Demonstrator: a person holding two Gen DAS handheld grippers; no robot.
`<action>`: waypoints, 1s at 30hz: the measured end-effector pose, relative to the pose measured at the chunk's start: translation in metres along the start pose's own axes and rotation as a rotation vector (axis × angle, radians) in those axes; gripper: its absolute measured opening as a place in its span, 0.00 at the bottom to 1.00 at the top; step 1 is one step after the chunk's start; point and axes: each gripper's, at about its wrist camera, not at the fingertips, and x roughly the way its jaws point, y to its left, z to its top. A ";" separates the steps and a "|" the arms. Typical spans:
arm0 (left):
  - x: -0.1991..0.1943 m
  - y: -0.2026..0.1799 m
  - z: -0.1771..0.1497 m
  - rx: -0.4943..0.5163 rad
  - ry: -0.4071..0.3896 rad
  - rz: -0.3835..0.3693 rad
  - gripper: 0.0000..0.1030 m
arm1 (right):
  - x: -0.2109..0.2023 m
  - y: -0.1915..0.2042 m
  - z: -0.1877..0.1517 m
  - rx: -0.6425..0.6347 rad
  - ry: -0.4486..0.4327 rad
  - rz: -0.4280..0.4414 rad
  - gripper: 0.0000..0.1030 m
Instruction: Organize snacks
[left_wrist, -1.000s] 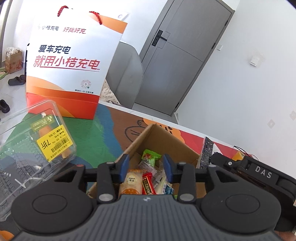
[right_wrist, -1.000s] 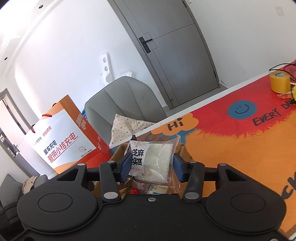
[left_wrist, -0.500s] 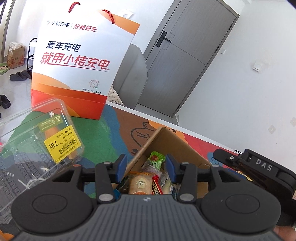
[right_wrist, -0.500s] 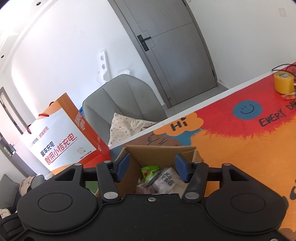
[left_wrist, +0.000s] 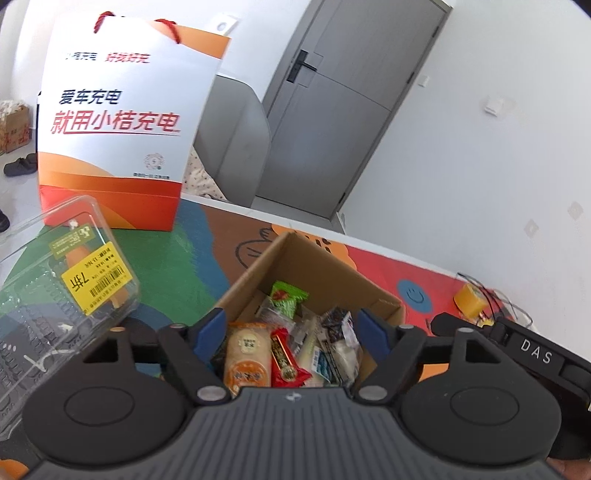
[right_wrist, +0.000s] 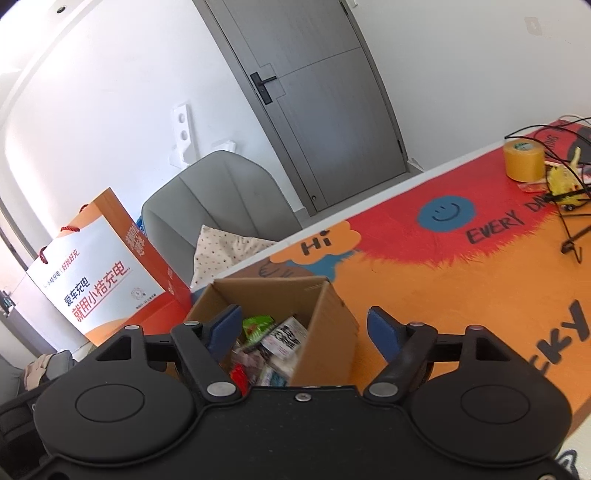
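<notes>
Snacks (left_wrist: 291, 343) are gathered in the open box (left_wrist: 317, 273) on the tabletop (right_wrist: 461, 280) — wrapped packets piled loosely, so that they are kept in one place rather than scattered. The left tongs (left_wrist: 291, 328) are held spread wide above the box with nothing between the blue pads, apparently poised for a reach in or a move away. The right tongs (right_wrist: 306, 332) are likewise wide apart and empty, held over the near corner of the box. A clear clamshell (left_wrist: 55, 295) is set to the left of the box, and a paper bag (left_wrist: 122, 122) stands behind — both judged to be further containers for sorting.
</notes>
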 end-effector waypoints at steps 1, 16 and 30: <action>0.000 -0.002 -0.001 0.011 0.008 0.001 0.76 | -0.002 -0.001 -0.002 -0.001 0.002 -0.002 0.75; -0.018 -0.032 -0.021 0.134 0.031 0.024 0.94 | -0.049 -0.032 -0.017 0.022 -0.030 -0.035 1.00; -0.056 -0.049 -0.042 0.189 0.025 -0.023 0.98 | -0.097 -0.044 -0.038 -0.003 -0.069 -0.052 1.00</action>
